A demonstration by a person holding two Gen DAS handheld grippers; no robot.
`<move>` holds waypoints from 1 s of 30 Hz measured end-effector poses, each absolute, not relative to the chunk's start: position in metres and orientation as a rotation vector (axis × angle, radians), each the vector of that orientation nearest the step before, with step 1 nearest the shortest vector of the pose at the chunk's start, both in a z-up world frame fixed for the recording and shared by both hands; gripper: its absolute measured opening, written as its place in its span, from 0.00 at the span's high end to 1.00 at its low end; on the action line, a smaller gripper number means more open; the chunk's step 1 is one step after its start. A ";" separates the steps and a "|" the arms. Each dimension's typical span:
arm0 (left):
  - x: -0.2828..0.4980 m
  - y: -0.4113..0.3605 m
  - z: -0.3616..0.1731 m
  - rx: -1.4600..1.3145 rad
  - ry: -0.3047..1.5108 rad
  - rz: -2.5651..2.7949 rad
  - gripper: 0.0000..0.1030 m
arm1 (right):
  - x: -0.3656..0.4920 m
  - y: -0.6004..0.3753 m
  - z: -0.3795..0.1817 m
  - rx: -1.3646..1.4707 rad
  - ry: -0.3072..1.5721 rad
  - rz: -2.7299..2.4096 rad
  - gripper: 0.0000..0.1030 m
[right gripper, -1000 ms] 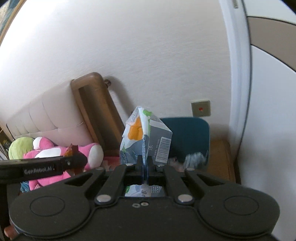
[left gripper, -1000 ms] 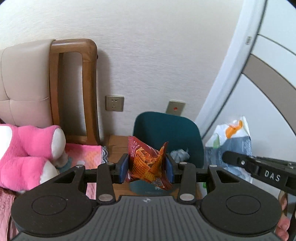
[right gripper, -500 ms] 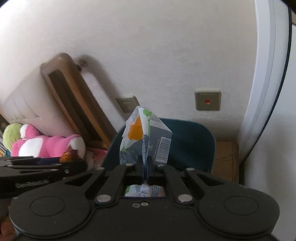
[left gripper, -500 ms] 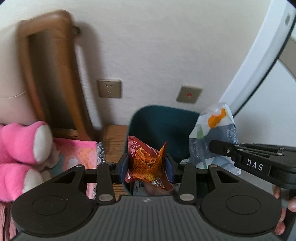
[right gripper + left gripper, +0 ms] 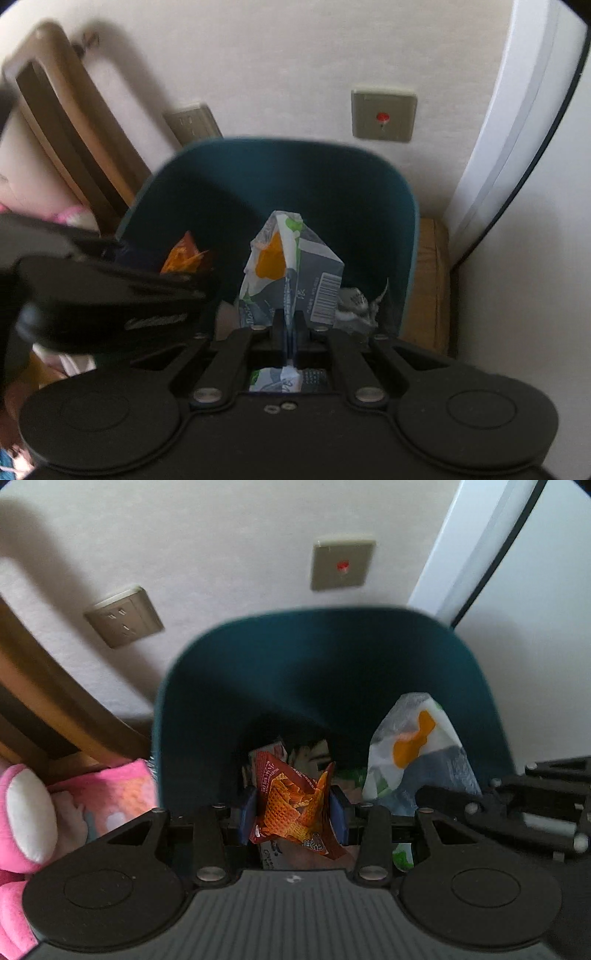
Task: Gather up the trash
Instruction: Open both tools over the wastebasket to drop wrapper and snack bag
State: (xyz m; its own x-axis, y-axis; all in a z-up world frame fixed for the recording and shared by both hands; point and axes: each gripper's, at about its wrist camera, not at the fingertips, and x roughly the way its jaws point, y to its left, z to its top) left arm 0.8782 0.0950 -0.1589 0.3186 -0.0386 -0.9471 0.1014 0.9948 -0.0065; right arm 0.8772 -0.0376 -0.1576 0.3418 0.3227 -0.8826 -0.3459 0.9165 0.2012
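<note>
A dark teal trash bin (image 5: 229,686) (image 5: 354,177) stands against the wall, seen from above, with crumpled wrappers (image 5: 356,302) at its bottom. My left gripper (image 5: 293,812) is shut on a red and orange snack wrapper (image 5: 295,805), held over the bin's mouth. My right gripper (image 5: 289,325) is shut on a flattened grey, white and orange carton (image 5: 291,266), also over the bin. In the left wrist view the carton (image 5: 417,753) and the right gripper's black body show at the right. The snack wrapper (image 5: 184,256) peeks out behind the left gripper in the right wrist view.
A wooden bed frame (image 5: 70,122) and pink plush toys (image 5: 26,812) lie left of the bin. A wall socket (image 5: 123,616) and a switch plate with a red dot (image 5: 384,116) sit above it. A white door frame (image 5: 517,122) rises at the right.
Both grippers have dropped and tilted downward toward the bin, which now fills the middle of both views. Each still grips its piece of trash.
</note>
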 end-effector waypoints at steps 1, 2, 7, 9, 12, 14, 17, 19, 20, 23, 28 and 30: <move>0.883 0.095 -0.165 0.046 1.266 -0.099 0.61 | 0.876 -0.036 -0.162 -0.042 1.148 0.429 0.99; 0.886 0.094 -0.169 0.041 1.281 -0.107 0.61 | 0.876 -0.034 -0.165 -0.057 1.153 0.417 0.99; 0.896 0.079 -0.185 0.124 1.308 -0.137 0.61 | 0.876 -0.030 -0.178 -0.092 1.181 0.390 0.99; 0.897 0.074 -0.190 0.139 1.316 -0.147 0.61 | 0.876 -0.025 -0.181 -0.125 1.188 0.389 0.97; 0.898 0.071 -0.197 0.138 1.340 -0.154 0.60 | 0.876 -0.021 -0.183 -0.129 1.193 0.392 0.92; 0.902 0.073 -0.203 0.127 1.364 -0.149 0.60 | 0.875 -0.020 -0.184 -0.119 1.199 0.397 0.91; 0.907 0.076 -0.212 0.106 1.397 -0.141 0.59 | 0.873 -0.020 -0.182 -0.118 1.209 0.399 0.89; 0.909 0.079 -0.217 0.074 1.423 -0.144 0.59 | 0.869 -0.021 -0.179 -0.108 1.213 0.425 0.81; 0.909 0.081 -0.218 0.057 1.429 -0.138 0.59 | 0.866 -0.021 -0.177 -0.113 1.211 0.432 0.75; 0.911 0.085 -0.221 0.013 1.447 -0.127 0.48 | 0.862 -0.018 -0.169 -0.128 1.182 0.456 0.65; 0.907 0.087 -0.209 -0.047 1.409 -0.132 0.43 | 0.855 -0.027 -0.159 -0.105 1.159 0.486 0.62; 0.902 0.087 -0.200 -0.046 1.378 -0.123 0.43 | 0.851 -0.031 -0.152 -0.104 1.140 0.499 0.61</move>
